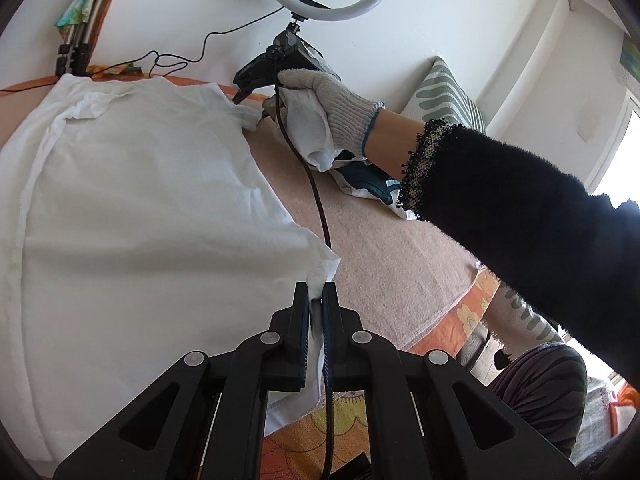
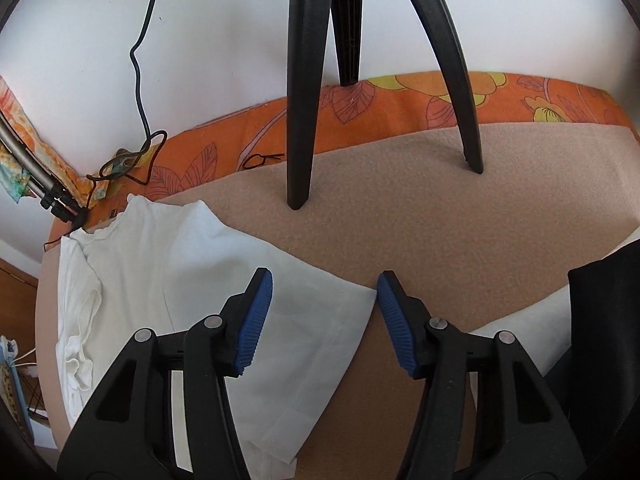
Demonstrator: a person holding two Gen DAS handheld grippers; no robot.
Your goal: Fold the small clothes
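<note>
Beige blanket [image 2: 420, 216] bears white shirt [image 1: 140, 200], gripper-pinched.

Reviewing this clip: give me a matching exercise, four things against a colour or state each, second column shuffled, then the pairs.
Things:
1. left gripper
2. right gripper
3. white garment
4. tripod legs

States:
A. standing on the beige blanket
B. jaws apart over a garment corner, pads not pressing
C. shut on a pinched corner of cloth
D. spread flat on the blanket

Pairs: 1-C, 2-B, 3-D, 4-A
</note>
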